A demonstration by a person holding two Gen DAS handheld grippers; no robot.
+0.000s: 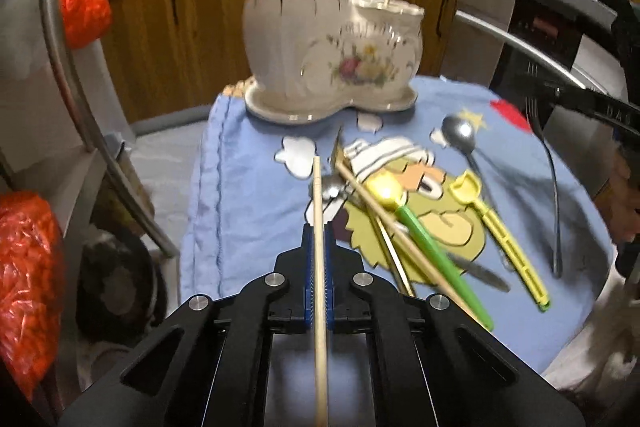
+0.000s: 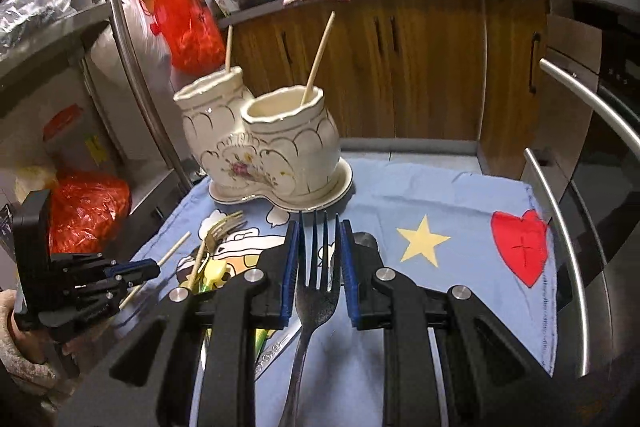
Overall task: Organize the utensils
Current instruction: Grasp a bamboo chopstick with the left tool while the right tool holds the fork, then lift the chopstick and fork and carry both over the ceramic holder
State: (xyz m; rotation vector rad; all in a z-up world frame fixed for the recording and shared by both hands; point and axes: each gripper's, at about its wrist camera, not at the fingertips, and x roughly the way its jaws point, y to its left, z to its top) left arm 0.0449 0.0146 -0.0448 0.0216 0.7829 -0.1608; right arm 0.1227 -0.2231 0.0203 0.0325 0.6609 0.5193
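Note:
A cream ceramic double utensil holder (image 1: pixel 320 43) stands at the far end of a blue cartoon cloth (image 1: pixel 248 195), one chopstick in each cup; it also shows in the right wrist view (image 2: pixel 272 151). My left gripper (image 1: pixel 318 235) is shut on a wooden chopstick (image 1: pixel 319 267), held above the cloth. My right gripper (image 2: pixel 319 239) is shut on a dark metal fork (image 2: pixel 316 291), tines toward the holder. On the cloth lie a steel spoon (image 1: pixel 460 135), a yellow spoon with green handle (image 1: pixel 424 243), a yellow scoop (image 1: pixel 500 227), a chopstick (image 1: pixel 384 211) and a gold fork (image 2: pixel 212 239).
Red plastic bags (image 1: pixel 28 275) and a curved steel rail (image 1: pixel 72 83) are at the left. Wooden cabinets (image 2: pixel 420 67) and a cluttered counter stand behind. An oven with steel handles (image 2: pixel 580 227) is at the right. The left gripper appears in the right wrist view (image 2: pixel 136 273).

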